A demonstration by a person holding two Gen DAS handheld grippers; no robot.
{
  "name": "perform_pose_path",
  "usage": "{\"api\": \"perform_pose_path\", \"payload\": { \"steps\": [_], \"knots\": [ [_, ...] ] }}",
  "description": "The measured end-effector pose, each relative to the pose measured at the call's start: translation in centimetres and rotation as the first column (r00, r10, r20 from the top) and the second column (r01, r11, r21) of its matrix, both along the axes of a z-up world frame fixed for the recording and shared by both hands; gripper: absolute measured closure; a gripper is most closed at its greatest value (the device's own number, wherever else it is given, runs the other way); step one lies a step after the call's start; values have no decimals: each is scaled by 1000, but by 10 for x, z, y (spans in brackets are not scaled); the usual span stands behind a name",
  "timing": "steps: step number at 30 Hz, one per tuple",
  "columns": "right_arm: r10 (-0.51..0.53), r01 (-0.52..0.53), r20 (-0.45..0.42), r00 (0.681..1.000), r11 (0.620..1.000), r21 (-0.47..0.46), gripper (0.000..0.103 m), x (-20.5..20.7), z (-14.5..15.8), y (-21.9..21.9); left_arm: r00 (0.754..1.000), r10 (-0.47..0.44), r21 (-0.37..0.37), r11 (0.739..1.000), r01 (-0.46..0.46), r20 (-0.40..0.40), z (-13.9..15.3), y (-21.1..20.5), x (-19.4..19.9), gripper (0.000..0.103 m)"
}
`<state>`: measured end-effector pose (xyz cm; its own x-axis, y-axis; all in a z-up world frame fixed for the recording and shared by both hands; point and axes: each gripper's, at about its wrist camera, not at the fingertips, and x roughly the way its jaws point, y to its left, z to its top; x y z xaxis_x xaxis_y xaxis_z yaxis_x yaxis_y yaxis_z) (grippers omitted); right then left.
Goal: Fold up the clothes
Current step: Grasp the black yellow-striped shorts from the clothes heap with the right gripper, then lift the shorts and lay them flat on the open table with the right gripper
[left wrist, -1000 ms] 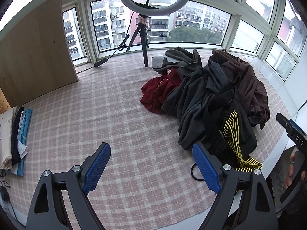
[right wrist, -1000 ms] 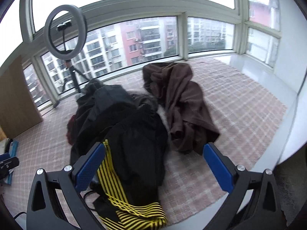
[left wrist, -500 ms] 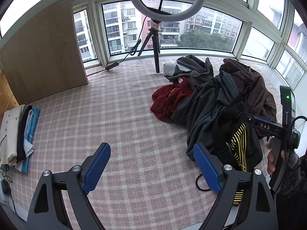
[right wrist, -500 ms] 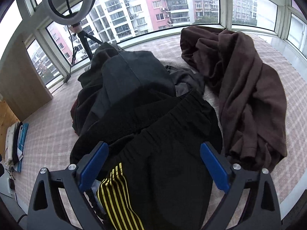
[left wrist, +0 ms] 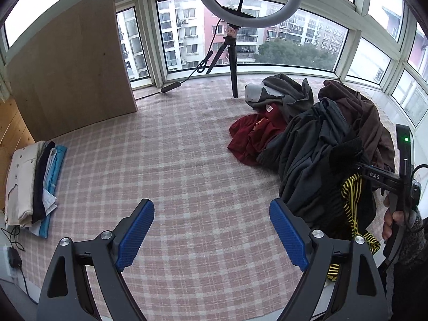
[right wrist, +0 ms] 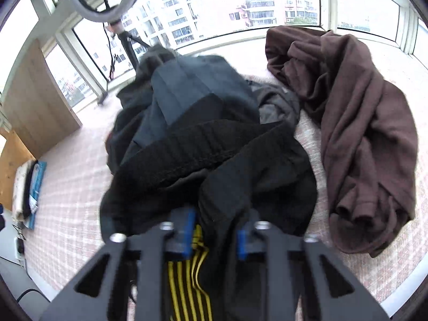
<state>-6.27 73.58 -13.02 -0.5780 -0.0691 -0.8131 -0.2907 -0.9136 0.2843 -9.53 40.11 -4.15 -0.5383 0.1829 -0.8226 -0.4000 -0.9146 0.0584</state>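
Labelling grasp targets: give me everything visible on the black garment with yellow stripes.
The black garment with yellow stripes is soft, matte, thick-looking fabric with a ribbed elastic band across it and a panel of narrow yellow and black stripes at its near end. It lies crumpled at the near edge of the clothes pile, draped over dark grey clothing, beside a brown garment on the pink checked cover. The right claw is closing, its blue pads gathering a fold of the black fabric.

A big messy pile of clothes (left wrist: 315, 139) lies on the checked bed cover. On top is a black garment with yellow stripes (right wrist: 214, 160), crumpled. A brown garment (right wrist: 361, 123) lies beside it. A red one (left wrist: 251, 136) peeks out.
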Motion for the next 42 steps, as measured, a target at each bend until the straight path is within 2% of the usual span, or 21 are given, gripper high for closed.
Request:
{"api": "perform_pose_path", "payload": {
  "steps": [4, 8, 11, 14, 19, 23, 27, 31, 33, 36, 39, 42],
  "knots": [
    [-85, 82, -62, 994, 996, -42, 94, 33, 23, 16, 1000, 8, 9, 1000, -8, -28, 10, -21, -5, 15],
    [-174, 165, -166, 971, 984, -64, 97, 76, 63, 21, 998, 16, 23, 1000, -15, -56, 20, -48, -14, 15],
    [-218, 192, -259, 941, 974, -123, 97, 99, 95, 16, 997, 3, 38, 999, 1, -83, 30, -70, -17, 15],
    [-204, 173, -340, 918, 978, -120, 97, 100, 136, -16, 994, -21, 54, 998, 26, -106, 43, -97, -20, 15],
    [-53, 34, -458, 887, 998, -48, 97, 88, 219, -103, 987, -32, 75, 996, 44, -157, 65, -152, -28, 15],
    [85, -99, -530, 844, 995, 1, 97, 68, 274, -186, 980, -14, 100, 994, 34, -197, 78, -202, -35, 15],
    [203, -223, -590, 781, 974, 40, 97, 48, 314, -262, 970, 33, 123, 992, -4, -239, 85, -258, -41, 15],
    [301, -307, -628, 718, 946, 102, 97, 35, 341, -334, 960, 98, 147, 987, -60, -262, 88, -314, -48, 15],
    [317, -329, -620, 718, 939, 100, 97, 25, 343, -360, 957, 124, 146, 985, -88, -264, 87, -338, -52, 15],
    [351, -380, -558, 752, 923, 68, 97, 2, 323, -394, 953, 159, 128, 983, -129, -260, 80, -368, -57, 15],
    [374, -398, -432, 820, 916, 37, 97, -33, 267, -410, 954, 181, 94, 982, -163, -238, 65, -389, -62, 14],
    [382, -382, -198, 903, 923, 38, 97, -78, 180, -401, 959, 198, 53, 980, -192, -204, 48, -400, -70, 14]
  ]
}}
